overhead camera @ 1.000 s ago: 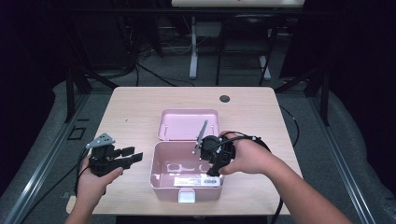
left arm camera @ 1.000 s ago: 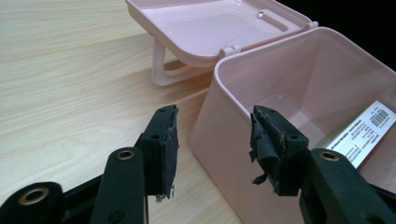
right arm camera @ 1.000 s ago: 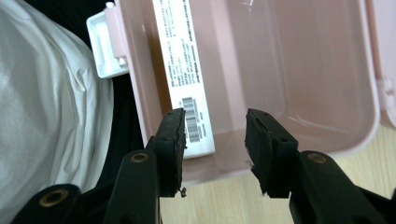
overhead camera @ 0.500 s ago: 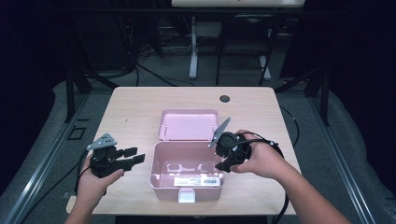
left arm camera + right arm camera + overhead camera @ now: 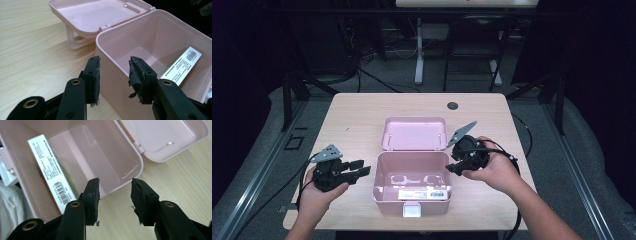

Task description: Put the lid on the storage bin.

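Both grippers are black — the left gripper [image 5: 357, 169] and the right gripper [image 5: 453, 161] each carry a grey three-cornered plate, brass-ringed screw holes, worn dark pads on the fingers [image 5: 93, 75] and a black cable.

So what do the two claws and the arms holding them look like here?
Both the left claw and the right claw are black, each topped by a grey three-cornered plate and trailing a black cable. Their jaws carry worn, frayed black pads and brass-coloured rivets. The forearms are bare, with no sleeves visible.
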